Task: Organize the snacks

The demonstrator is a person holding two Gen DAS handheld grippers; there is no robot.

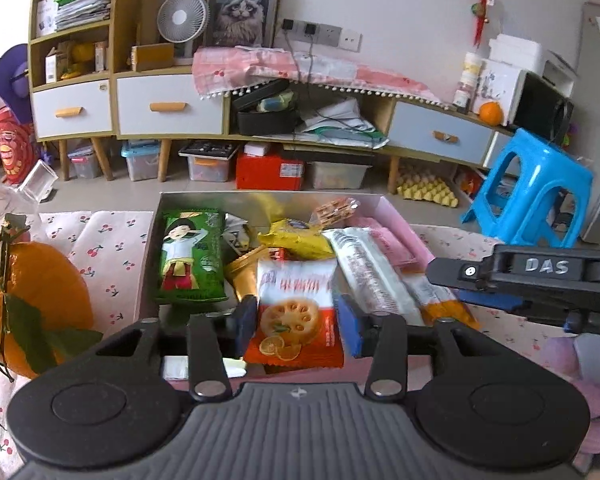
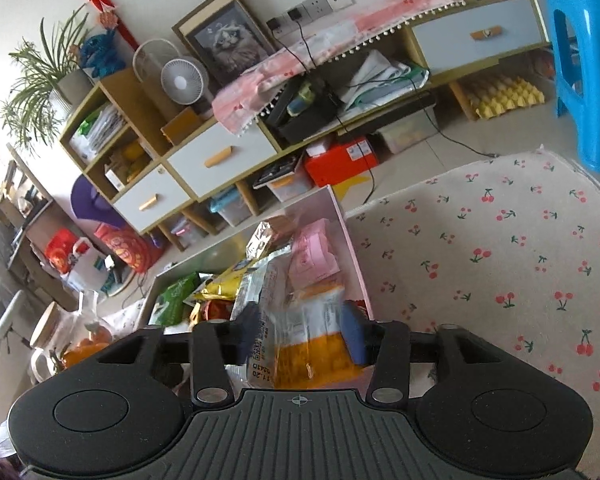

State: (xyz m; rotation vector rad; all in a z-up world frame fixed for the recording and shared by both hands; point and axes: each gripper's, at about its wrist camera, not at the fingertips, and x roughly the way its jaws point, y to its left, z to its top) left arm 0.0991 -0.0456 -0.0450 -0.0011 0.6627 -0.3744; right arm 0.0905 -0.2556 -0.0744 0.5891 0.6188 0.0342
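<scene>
Both grippers are working over the pink box (image 1: 392,210) that sits on the cherry-print cloth (image 2: 500,240), and the box is already crowded with packets. In the left wrist view the left gripper (image 1: 296,320) straddles a white and orange-red packet with a lotus-root picture (image 1: 296,304); there is a visible gap between the packet and each blue pad, so the jaws stand apart and are not pressing on it. The packet lies on top of the others near the front wall of the box, beside a green packet with a cartoon figure (image 1: 190,260) and a yellow packet (image 1: 296,240) further back. In the right wrist view the right gripper (image 2: 300,334) has a clear and orange packet (image 2: 312,340) between its pads; motion blur makes the contact hard to read, but the pads seem to stand just clear of the wrapper rather than squeezing it. That packet rests at the near right corner of the box, below a pink packet (image 2: 314,256). The step in hand looks like setting two snacks down into the box, one from each side. The next move likely calls for drawing each gripper back without catching a wrapper edge, then checking that the packets lie flat and not propped on their neighbours.
</scene>
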